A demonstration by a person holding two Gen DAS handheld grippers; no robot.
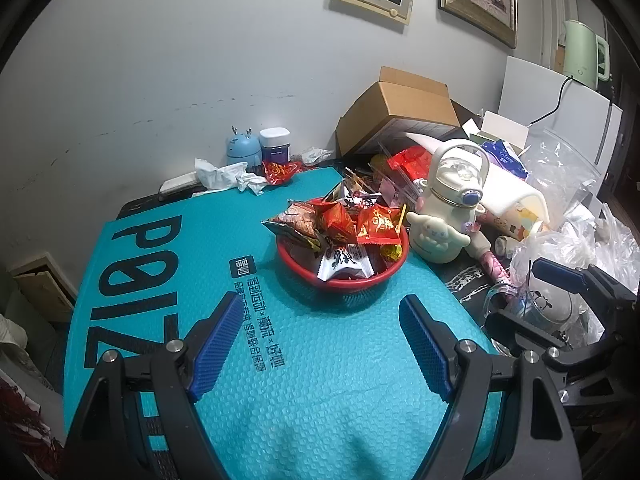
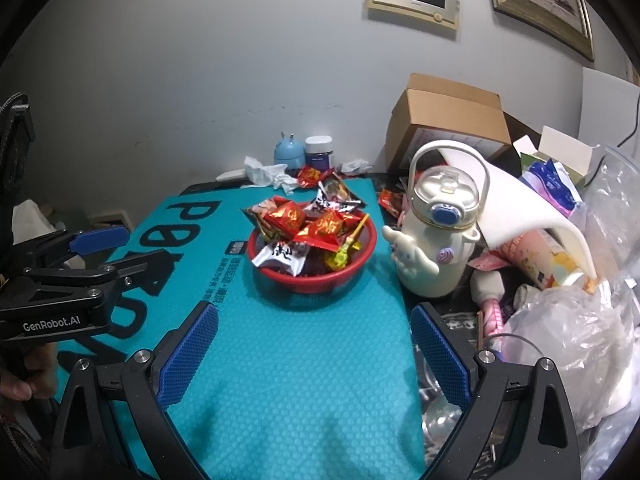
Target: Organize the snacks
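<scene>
The red basket (image 1: 342, 276) sits in the middle of the teal mat (image 1: 280, 380), heaped with snack packets (image 1: 340, 224). It is round and looks like hard plastic. The packets are shiny and crinkly: red ones with gold writing, a white one with black writing, and a lollipop (image 2: 344, 254) on a stick. So most of the tidying looks done. A few red packets (image 1: 280, 171) still lie loose at the back edge of the mat (one more (image 2: 390, 200) lies beside the bottle), so I think those are left to gather.

The mat is bumpy, like bubble wrap. A smooth cream bottle (image 1: 444, 216) with a puppy figure stands just beside the basket. A cardboard box (image 1: 400, 108) and crumpled plastic bags (image 2: 568, 328) crowd the worktop.

The left tongs (image 1: 320, 346) and right tongs (image 2: 314, 354) are both wide open and hold nothing.
</scene>
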